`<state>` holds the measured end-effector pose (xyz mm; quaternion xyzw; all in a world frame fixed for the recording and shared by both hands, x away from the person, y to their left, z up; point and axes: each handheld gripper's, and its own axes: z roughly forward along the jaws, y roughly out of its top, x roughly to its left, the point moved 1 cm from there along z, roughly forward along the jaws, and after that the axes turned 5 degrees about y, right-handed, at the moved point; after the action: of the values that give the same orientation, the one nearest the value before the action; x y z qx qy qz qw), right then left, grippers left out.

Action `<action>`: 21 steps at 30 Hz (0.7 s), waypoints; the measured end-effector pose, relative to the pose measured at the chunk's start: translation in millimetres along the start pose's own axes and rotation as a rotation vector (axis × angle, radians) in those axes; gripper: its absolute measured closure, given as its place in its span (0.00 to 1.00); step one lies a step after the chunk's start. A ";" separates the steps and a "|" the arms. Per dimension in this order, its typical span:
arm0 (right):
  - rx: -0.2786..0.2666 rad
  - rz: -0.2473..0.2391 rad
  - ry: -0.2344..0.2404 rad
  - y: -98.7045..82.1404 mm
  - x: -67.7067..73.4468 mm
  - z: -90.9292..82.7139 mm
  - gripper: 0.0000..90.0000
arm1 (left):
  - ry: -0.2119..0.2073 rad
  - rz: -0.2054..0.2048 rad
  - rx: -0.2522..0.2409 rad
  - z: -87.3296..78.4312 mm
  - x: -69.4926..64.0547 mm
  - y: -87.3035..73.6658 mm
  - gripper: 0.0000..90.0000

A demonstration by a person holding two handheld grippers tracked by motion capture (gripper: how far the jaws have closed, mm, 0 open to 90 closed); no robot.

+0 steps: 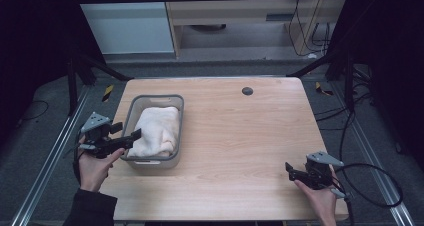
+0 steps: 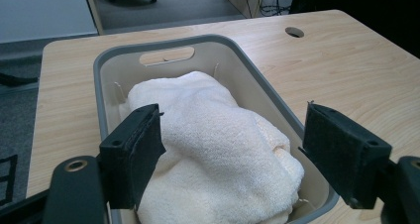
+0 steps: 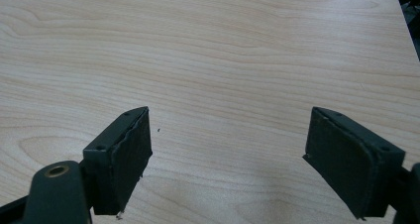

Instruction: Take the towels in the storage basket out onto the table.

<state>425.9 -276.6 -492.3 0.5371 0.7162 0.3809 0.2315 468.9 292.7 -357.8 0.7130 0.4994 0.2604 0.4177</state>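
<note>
High view, near to far: right gripper (image 1: 294, 172) sits at about 4 o'clock on the wooden table (image 1: 240, 136), held by the person's right hand (image 1: 322, 198) close to the near right corner, a black cable looping off past the table edge. Right gripper view: jaws spread wide over bare wood grain, nothing between the pads. Left gripper (image 1: 131, 136) is at about 9 o'clock, held in the left hand (image 1: 95, 166), its tips reaching over the left rim of the grey basket (image 1: 131, 111). Left gripper view: jaws spread, the left pad (image 2: 143, 149) in front of the cream towel (image 2: 218, 149), the right pad out beyond the basket's right wall; pads not pressing on the cloth, so no pinch. Towel (image 1: 156, 131) lies folded and bunched inside the basket, covering most of its floor; the basket stands on the left half of the table, handle slot (image 2: 166, 55) in its far wall. Farther off, at about 12 o'clock, a round cable hole (image 1: 247, 91) near the far table edge.
</note>
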 end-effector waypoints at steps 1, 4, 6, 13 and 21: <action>0.000 0.004 0.001 0.1 0.3 -0.3 0.20 | 0.002 0.003 0.005 1.2 -0.7 1.0 0.25; 0.000 0.007 0.001 0.2 0.1 -0.2 0.20 | -0.002 0.013 0.023 5.3 -2.2 4.5 0.25; 0.002 0.003 -0.001 0.1 -0.2 0.1 0.19 | -0.003 0.017 0.036 8.5 -3.3 6.3 0.25; 0.002 0.007 -0.001 0.5 -0.2 0.1 0.19 | -0.004 0.030 0.077 21.5 -6.4 11.9 0.24; 0.011 0.008 0.005 0.3 -0.1 0.8 0.18 | 0.002 0.057 0.141 37.6 -10.1 16.4 0.22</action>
<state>426.7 -276.5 -492.5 0.5402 0.7166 0.3793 0.2254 502.9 268.2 -362.7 0.7542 0.4964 0.2372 0.3584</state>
